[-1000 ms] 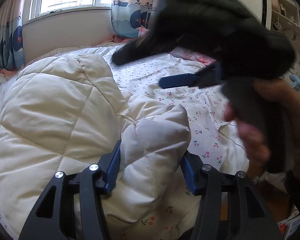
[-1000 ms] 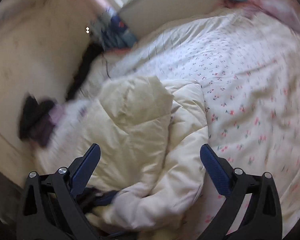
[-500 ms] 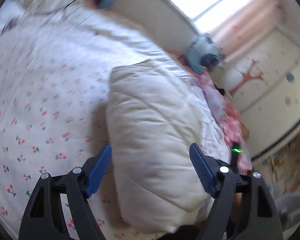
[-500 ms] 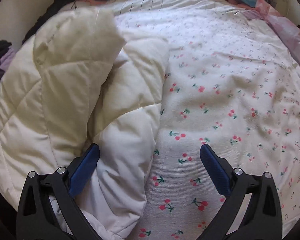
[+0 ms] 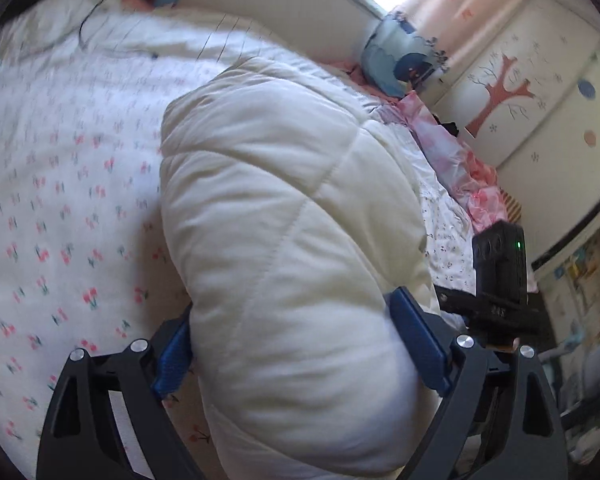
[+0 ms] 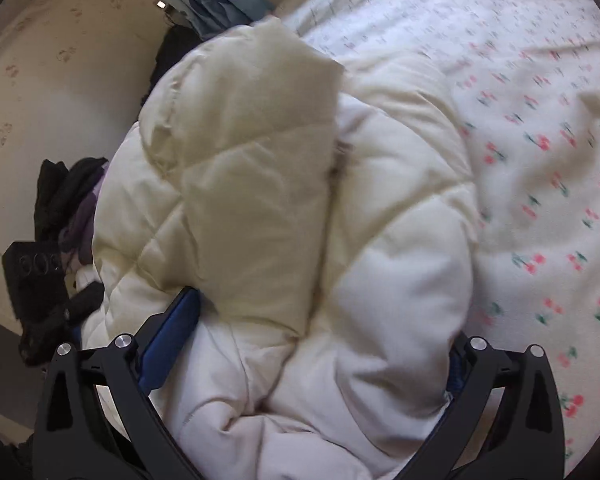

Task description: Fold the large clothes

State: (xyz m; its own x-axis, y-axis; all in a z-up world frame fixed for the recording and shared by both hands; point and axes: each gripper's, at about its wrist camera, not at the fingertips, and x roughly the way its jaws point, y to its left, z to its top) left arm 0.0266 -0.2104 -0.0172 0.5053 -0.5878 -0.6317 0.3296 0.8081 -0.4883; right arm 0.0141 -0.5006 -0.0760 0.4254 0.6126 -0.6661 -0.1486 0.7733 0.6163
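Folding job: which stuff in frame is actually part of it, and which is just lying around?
Part of the job:
- cream quilted coat
- left hand-held gripper, jaws wide around a coat fold
- right hand-held gripper, jaws wide around the bunched coat

Lying about:
- cherry-print bedsheet
- dark clothes pile
- blue cushion
- pink blanket

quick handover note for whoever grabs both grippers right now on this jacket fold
Left gripper: fingers have just been opening, now spread wide around a puffy fold of the cream quilted jacket; not clearly clamped.
Right gripper: fingers wide, jacket bulk bunched between them; grip unclear.
Jacket lies on the cherry-print bedsheet, one panel already folded over.
Left: finish folding, flatten the bundle.
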